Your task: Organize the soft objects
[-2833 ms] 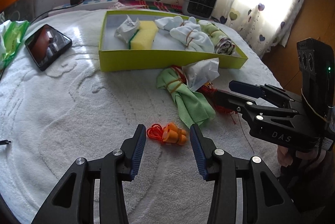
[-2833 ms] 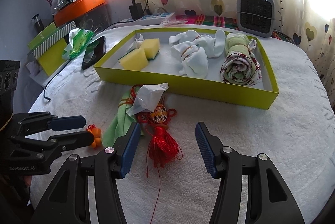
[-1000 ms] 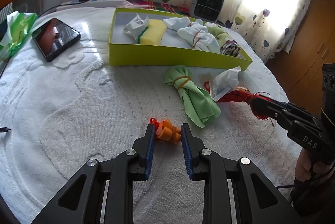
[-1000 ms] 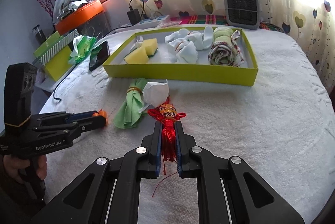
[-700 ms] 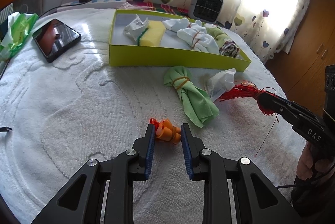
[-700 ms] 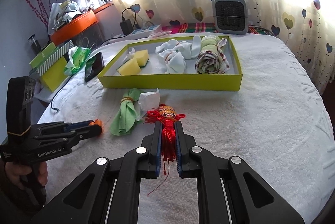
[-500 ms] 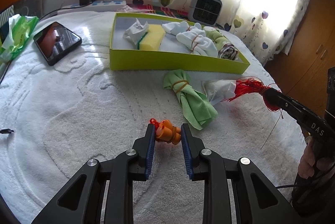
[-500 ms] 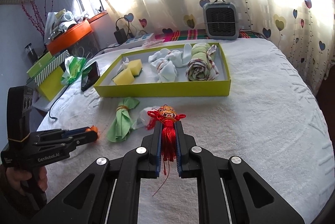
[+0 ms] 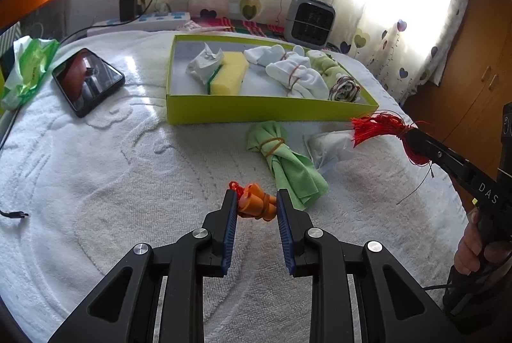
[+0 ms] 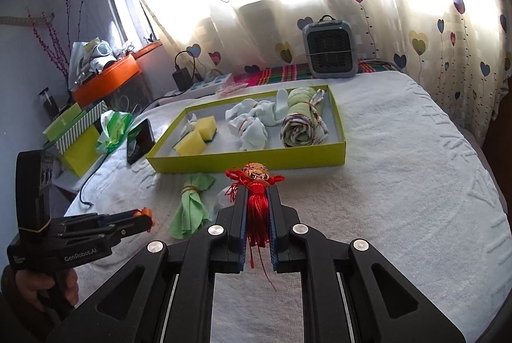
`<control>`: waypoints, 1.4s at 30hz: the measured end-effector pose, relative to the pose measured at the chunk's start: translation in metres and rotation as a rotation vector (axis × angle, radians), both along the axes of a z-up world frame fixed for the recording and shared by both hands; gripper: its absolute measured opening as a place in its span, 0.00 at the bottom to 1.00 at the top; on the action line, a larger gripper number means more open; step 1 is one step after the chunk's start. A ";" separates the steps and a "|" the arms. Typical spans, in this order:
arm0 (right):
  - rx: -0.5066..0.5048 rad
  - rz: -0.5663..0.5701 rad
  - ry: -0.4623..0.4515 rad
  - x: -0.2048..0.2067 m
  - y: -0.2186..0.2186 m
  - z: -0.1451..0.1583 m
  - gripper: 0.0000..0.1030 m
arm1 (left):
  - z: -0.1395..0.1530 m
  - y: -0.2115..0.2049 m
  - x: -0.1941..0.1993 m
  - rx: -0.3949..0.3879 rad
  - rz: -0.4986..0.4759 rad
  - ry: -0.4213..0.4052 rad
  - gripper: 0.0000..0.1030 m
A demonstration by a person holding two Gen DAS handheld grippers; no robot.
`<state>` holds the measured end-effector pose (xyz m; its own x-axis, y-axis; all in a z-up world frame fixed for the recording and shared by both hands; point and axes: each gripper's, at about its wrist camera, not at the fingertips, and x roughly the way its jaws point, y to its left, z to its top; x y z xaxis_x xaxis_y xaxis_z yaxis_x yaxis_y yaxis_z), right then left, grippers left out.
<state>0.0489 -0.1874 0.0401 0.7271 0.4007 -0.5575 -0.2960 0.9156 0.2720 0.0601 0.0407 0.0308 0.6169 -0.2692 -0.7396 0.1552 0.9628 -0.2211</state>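
My left gripper (image 9: 256, 202) is shut on orange corded earplugs (image 9: 256, 204), held just above the white towel; it also shows in the right wrist view (image 10: 145, 216). My right gripper (image 10: 257, 194) is shut on a red tassel charm (image 10: 257, 202) and holds it in the air in front of the yellow-green tray (image 10: 249, 158). The tassel shows in the left wrist view (image 9: 379, 126). The tray (image 9: 256, 112) holds yellow sponges (image 9: 228, 75), white socks (image 9: 294, 74), a rolled cloth (image 10: 300, 122) and crumpled tissue. A green tied cloth (image 9: 288, 163) and a white packet (image 9: 326, 146) lie on the towel.
A black phone (image 9: 86, 80) lies at the left. A green plastic bag (image 9: 25, 70) sits at the far left edge. A grey heater (image 10: 329, 54) and a power strip (image 9: 144, 22) stand behind the tray. A cable end (image 9: 14, 214) lies at left.
My right gripper has lifted the red tassel off the towel and carried it up toward the tray. My left gripper stays shut on the earplugs and has risen slightly.
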 end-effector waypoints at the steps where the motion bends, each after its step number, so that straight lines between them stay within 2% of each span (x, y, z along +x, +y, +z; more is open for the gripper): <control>1: -0.001 -0.001 -0.002 0.000 0.000 0.001 0.11 | 0.001 -0.001 0.001 0.004 0.000 -0.004 0.22; 27: -0.008 -0.006 -0.051 0.023 0.008 0.025 0.11 | 0.041 -0.003 0.024 0.034 -0.022 -0.098 0.22; 42: -0.015 -0.002 -0.053 0.038 0.012 0.030 0.11 | 0.051 -0.001 0.046 0.022 -0.022 -0.118 0.22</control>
